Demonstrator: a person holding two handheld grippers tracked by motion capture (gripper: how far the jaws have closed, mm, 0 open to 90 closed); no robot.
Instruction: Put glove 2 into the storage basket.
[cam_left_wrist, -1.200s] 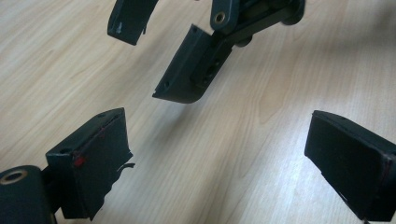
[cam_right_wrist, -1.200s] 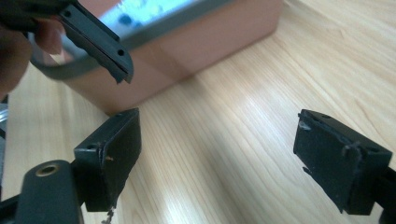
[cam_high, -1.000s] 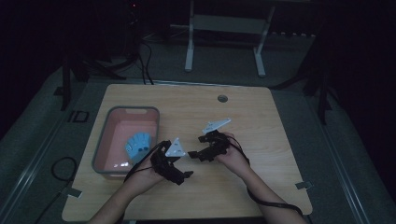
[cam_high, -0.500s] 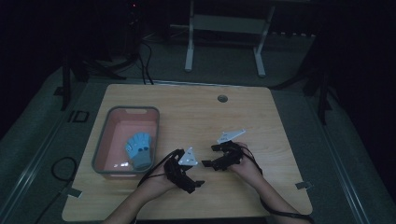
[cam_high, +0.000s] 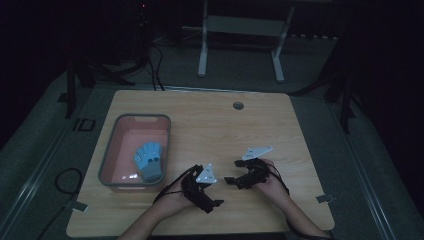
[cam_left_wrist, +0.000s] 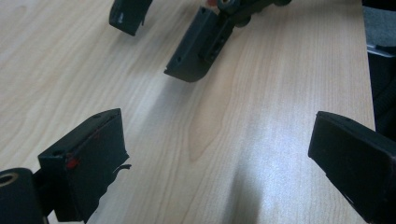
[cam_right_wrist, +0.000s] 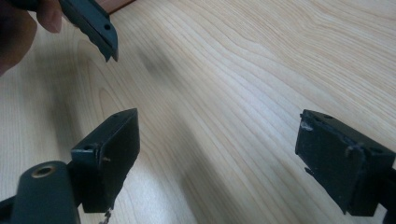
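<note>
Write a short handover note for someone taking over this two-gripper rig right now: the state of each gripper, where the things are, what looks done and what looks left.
Left gripper: open, jaws wide apart, holding nothing, low over the wooden table near its front edge.
Right gripper: open too, empty, just to the right of the left one and pointing toward it.
Blue glove: lies inside the pink bin on the left side of the table, toward the bin's near right corner.
Done: the glove appears to be placed in the bin; neither gripper touches it.
Left: probably little. Check that the glove sits fully inside, then rest both grippers.
</note>
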